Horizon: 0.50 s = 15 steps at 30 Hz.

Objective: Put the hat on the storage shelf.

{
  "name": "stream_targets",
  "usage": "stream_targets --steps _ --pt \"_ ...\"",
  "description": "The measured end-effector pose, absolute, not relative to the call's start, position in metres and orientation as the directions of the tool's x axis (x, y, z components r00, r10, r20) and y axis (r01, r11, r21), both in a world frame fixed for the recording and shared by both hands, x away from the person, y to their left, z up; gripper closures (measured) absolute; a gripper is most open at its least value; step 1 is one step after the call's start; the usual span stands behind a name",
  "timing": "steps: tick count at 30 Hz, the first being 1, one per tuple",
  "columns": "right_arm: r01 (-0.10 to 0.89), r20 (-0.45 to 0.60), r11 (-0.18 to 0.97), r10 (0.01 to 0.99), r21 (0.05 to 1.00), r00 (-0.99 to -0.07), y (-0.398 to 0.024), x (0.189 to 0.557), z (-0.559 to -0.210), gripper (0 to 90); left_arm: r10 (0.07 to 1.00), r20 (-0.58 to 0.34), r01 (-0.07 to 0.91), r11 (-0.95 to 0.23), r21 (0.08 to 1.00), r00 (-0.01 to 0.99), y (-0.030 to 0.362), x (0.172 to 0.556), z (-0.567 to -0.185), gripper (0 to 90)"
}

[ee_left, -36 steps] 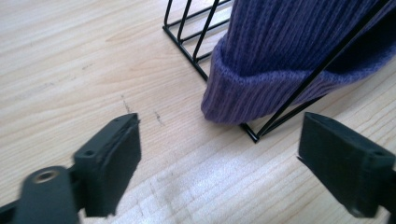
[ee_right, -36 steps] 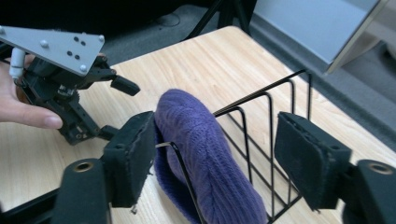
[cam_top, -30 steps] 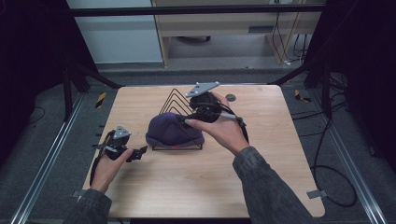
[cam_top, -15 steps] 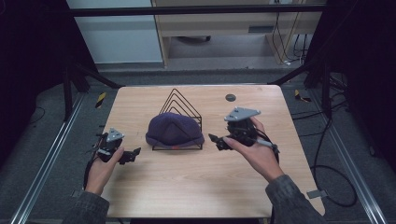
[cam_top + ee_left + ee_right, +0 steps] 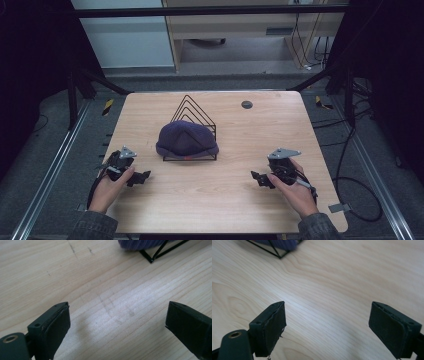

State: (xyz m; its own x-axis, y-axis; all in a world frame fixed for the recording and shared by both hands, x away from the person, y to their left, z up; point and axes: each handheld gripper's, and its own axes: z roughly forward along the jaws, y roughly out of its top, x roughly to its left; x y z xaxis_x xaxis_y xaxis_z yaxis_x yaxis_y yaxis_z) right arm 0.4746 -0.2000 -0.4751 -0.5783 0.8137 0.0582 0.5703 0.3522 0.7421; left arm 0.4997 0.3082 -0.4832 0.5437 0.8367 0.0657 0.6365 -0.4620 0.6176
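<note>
Beanie of dark purple knit, soft and dome-shaped, sits draped over a black wire rack in the middle of the table, its rolled brim running left to right and its crown humped toward the far side. Nearest to me, the person's two hands rest on the pale wood-grain table, each holding a black tool. The left gripper lies at the near left, jaws spread wide with only bare wood between them; the right gripper lies at the near right, jaws likewise parted and holding nothing, having just been easing a little closer together. Both point inward toward the hat and are well apart from it. The rack is thin rod bent into nested triangles that peak behind the beanie. Farther off, a small dark round disc lies flat near the table's far edge.
</note>
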Motion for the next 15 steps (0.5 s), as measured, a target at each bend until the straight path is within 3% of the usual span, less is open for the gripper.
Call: stream_targets --steps 6,8,10,15 --pt "0.645 0.087 0.331 0.846 0.688 -0.527 -0.211 0.479 -0.496 14.4 0.838 0.045 0.667 -0.464 0.584 0.544 0.309 0.503 -0.493 5.0" --pt "0.654 0.095 0.338 0.841 0.677 -0.532 -0.211 0.478 -0.499 14.0 0.839 0.025 0.668 -0.452 0.591 0.544 0.311 0.503 -0.495 1.3" --pt "0.617 0.015 0.385 0.841 0.686 -0.541 -0.208 0.476 -0.504 13.5 0.837 0.026 0.663 -0.452 0.598 0.547 0.312 0.503 -0.496 0.0" --pt "0.608 -0.005 0.378 0.852 0.698 -0.523 -0.207 0.473 -0.506 12.1 0.839 0.022 0.664 -0.445 0.601 0.543 0.312 0.503 -0.497 0.0"
